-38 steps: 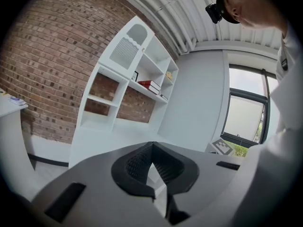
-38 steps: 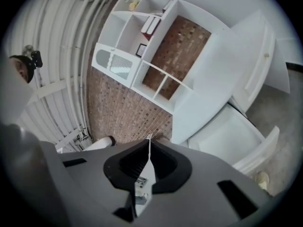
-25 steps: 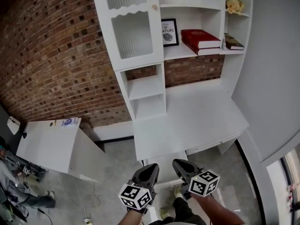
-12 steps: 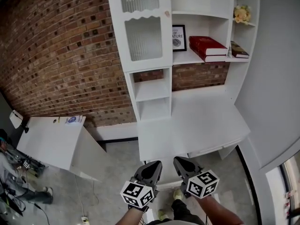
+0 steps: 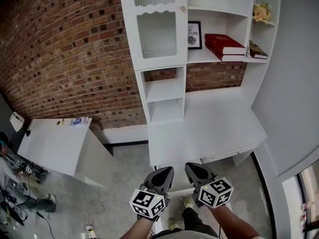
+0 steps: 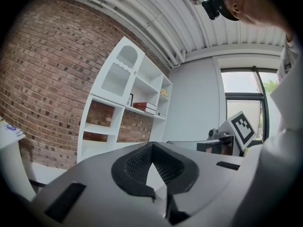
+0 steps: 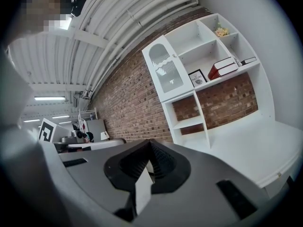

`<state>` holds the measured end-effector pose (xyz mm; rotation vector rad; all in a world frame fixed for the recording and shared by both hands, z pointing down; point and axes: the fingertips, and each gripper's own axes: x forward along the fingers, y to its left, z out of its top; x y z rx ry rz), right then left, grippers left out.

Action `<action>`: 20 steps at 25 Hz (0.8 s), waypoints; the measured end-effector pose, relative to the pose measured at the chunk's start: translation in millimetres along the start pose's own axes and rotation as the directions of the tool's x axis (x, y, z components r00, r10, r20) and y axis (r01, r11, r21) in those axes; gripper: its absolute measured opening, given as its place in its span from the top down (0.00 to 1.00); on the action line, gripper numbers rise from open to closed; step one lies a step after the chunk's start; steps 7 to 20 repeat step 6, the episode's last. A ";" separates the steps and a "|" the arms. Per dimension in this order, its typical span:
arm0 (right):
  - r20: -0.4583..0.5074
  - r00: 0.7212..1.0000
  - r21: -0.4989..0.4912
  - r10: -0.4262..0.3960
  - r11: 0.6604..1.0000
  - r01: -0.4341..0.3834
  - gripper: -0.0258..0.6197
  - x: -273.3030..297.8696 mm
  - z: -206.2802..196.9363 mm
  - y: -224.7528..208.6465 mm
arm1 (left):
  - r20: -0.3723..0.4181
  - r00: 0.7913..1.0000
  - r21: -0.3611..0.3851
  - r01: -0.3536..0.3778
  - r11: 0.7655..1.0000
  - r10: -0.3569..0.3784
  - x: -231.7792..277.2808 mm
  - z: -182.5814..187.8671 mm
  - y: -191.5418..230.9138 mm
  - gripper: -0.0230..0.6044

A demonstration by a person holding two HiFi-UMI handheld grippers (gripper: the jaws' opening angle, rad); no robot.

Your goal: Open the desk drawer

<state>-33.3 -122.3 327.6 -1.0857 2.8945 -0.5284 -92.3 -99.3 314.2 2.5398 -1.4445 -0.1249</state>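
The white desk (image 5: 209, 128) with its tall hutch stands ahead of me in the head view. Its drawer front (image 5: 225, 156) runs under the desk's front edge and looks closed. My left gripper (image 5: 167, 170) and right gripper (image 5: 191, 167) hover side by side just short of the desk's near edge, left of the drawer, touching nothing. Both are shut and empty. In the left gripper view the left gripper (image 6: 152, 145) points level at the hutch (image 6: 123, 103). The right gripper (image 7: 150, 143) faces the desk top (image 7: 255, 145), with a small knob (image 7: 278, 175) under its edge.
A second white table (image 5: 50, 143) stands at the left by the brick wall (image 5: 65, 59). A person (image 5: 20, 200) sits at the far left. Red books (image 5: 225, 45), a framed print (image 5: 194, 35) and flowers (image 5: 262, 12) fill the hutch shelves. A grey wall (image 5: 294, 83) bounds the right.
The desk and hutch have shifted right in the head view. Both grippers have risen slightly and stay shut, side by side.
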 end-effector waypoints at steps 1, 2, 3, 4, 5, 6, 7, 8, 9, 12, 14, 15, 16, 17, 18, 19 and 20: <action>-0.001 1.000 -0.003 -0.002 1.000 0.002 0.93 0.6 -0.8 0.5 | 0.000 1.000 0.000 -0.001 1.000 0.001 -0.6 -0.3 0.9 0.94; -0.002 1.000 -0.007 -0.004 1.000 0.004 0.93 1.4 -1.4 0.9 | 0.000 1.000 0.000 -0.002 1.000 0.002 -1.0 -0.3 2.0 0.94; -0.003 1.000 -0.011 -0.005 1.000 0.005 0.93 2.3 -1.9 1.1 | 0.001 1.000 0.002 -0.003 1.000 0.003 -1.1 0.0 3.0 0.94; -0.004 1.000 -0.014 -0.006 1.000 0.006 0.93 3.2 -2.4 1.2 | 0.001 1.000 0.003 -0.004 1.000 0.004 -1.2 0.2 4.0 0.94; -0.003 1.000 -0.017 -0.006 1.000 0.006 0.93 4.1 -2.9 1.4 | 0.001 1.000 0.005 -0.005 1.000 0.005 -1.2 0.4 4.9 0.94; -0.003 1.000 -0.020 -0.006 1.000 0.006 0.93 5.0 -3.3 1.6 | 0.002 1.000 0.006 -0.006 1.000 0.006 -1.2 0.6 5.8 0.94; -0.003 1.000 -0.020 -0.006 1.000 0.006 0.93 5.0 -3.3 1.6 | 0.002 1.000 0.006 -0.006 1.000 0.006 -1.2 0.6 5.8 0.94; -0.003 1.000 -0.020 -0.006 1.000 0.006 0.93 5.0 -3.3 1.6 | 0.002 1.000 0.006 -0.006 1.000 0.006 -1.2 0.6 5.8 0.94; -0.003 1.000 -0.020 -0.006 1.000 0.006 0.93 5.0 -3.3 1.6 | 0.002 1.000 0.006 -0.006 1.000 0.006 -1.2 0.6 5.8 0.94; -0.003 1.000 -0.020 -0.006 1.000 0.006 0.93 5.0 -3.3 1.6 | 0.002 1.000 0.006 -0.006 1.000 0.006 -1.2 0.6 5.8 0.94; -0.003 1.000 -0.020 -0.006 1.000 0.006 0.93 5.0 -3.3 1.6 | 0.002 1.000 0.006 -0.006 1.000 0.006 -1.2 0.6 5.8 0.94; -0.003 1.000 -0.020 -0.006 1.000 0.006 0.93 5.0 -3.3 1.6 | 0.002 1.000 0.006 -0.006 1.000 0.006 -1.2 0.6 5.8 0.94; -0.003 1.000 -0.020 -0.006 1.000 0.006 0.93 5.0 -3.3 1.6 | 0.002 1.000 0.006 -0.006 1.000 0.006 -1.2 0.6 5.8 0.94; -0.003 1.000 -0.020 -0.006 1.000 0.006 0.93 5.0 -3.3 1.6 | 0.002 1.000 0.006 -0.006 1.000 0.006 -1.2 0.6 5.8 0.94; -0.003 1.000 -0.020 -0.006 1.000 0.006 0.93 5.0 -3.3 1.6 | 0.002 1.000 0.006 -0.006 1.000 0.006 -1.2 0.6 5.8 0.94; -0.003 1.000 -0.020 -0.006 1.000 0.006 0.93 5.0 -3.3 1.6 | 0.002 1.000 0.006 -0.006 1.000 0.006 -1.2 0.6 5.8 0.94; -0.003 1.000 -0.020 -0.006 1.000 0.006 0.93 5.0 -3.3 1.6 | 0.002 1.000 0.006 -0.006 1.000 0.006 -1.2 0.6 5.8 0.94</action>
